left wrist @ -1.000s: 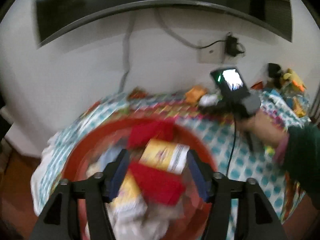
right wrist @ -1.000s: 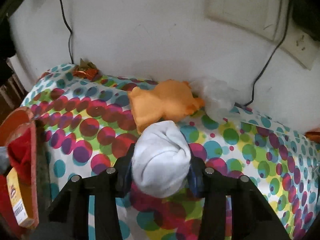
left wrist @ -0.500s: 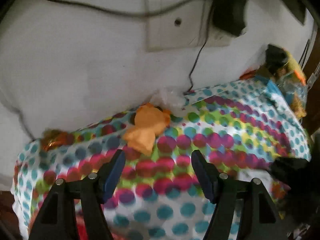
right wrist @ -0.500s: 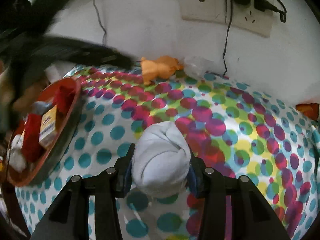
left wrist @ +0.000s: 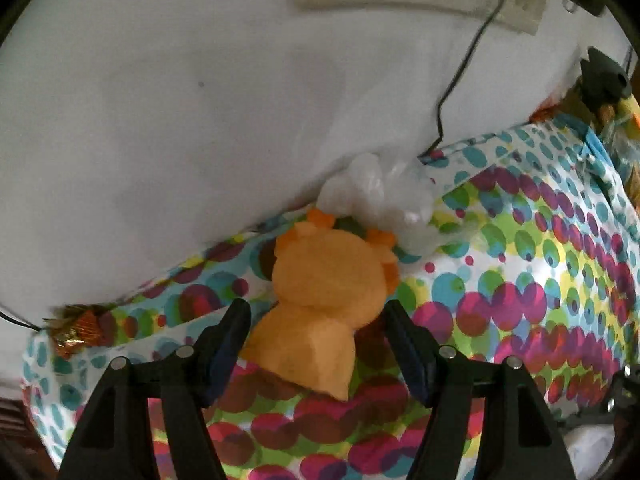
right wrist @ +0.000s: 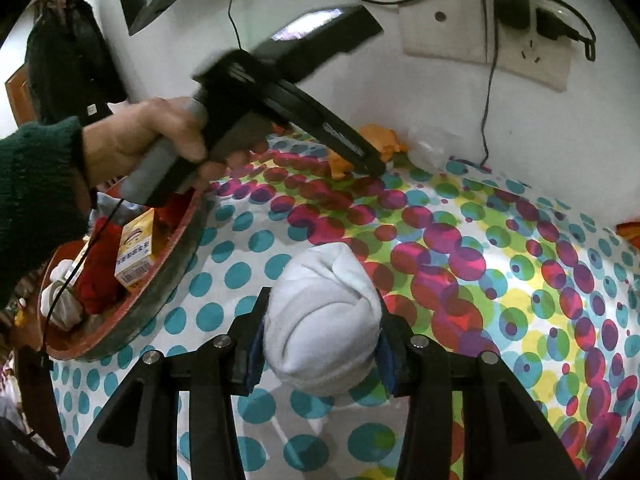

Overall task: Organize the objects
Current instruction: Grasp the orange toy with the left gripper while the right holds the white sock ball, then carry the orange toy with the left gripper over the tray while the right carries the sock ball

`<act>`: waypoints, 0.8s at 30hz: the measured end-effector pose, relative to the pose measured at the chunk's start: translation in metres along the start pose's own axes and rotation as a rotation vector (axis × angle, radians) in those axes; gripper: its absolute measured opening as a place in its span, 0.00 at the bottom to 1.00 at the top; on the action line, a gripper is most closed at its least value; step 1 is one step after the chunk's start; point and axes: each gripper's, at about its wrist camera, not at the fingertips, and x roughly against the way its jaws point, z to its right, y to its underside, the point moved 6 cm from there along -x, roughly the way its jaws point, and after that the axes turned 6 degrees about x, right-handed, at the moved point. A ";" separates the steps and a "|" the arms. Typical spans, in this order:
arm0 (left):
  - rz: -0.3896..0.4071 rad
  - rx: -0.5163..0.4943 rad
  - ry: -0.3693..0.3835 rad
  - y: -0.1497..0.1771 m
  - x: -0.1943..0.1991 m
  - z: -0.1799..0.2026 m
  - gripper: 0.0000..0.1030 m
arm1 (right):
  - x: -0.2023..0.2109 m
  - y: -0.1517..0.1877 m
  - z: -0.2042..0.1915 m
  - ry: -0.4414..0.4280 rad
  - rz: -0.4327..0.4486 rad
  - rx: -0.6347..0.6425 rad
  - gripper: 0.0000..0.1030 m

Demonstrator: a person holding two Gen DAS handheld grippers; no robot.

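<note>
Left wrist | left gripper (left wrist: 316, 316) wide, straddling orange plush toy (left wrist: 320, 304)

A rolled white sock bundle (right wrist: 322, 320) sits clamped at six o'clock in the right wrist view. A soft orange plush toy (left wrist: 324, 296) lies on the dotted cloth by the wall, a crumpled clear plastic bag (left wrist: 384, 204) touching it at one o'clock.

Dim, soft indoor light; fisheye-warped edges
</note>
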 end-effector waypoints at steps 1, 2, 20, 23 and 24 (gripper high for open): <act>0.010 0.017 0.009 0.000 -0.001 -0.001 0.69 | 0.000 -0.001 0.000 -0.008 0.002 -0.002 0.42; 0.027 0.045 0.027 -0.002 -0.001 -0.002 0.69 | 0.000 -0.002 0.000 -0.007 0.007 -0.003 0.42; 0.237 0.188 -0.031 0.054 0.117 0.031 0.55 | 0.025 0.003 -0.002 0.125 0.006 -0.035 0.42; 0.275 0.227 -0.054 0.086 0.155 0.031 0.55 | 0.035 0.004 -0.006 0.163 0.007 -0.033 0.42; 0.280 0.235 -0.067 0.096 0.165 0.031 0.55 | 0.039 0.005 -0.008 0.176 0.010 -0.033 0.42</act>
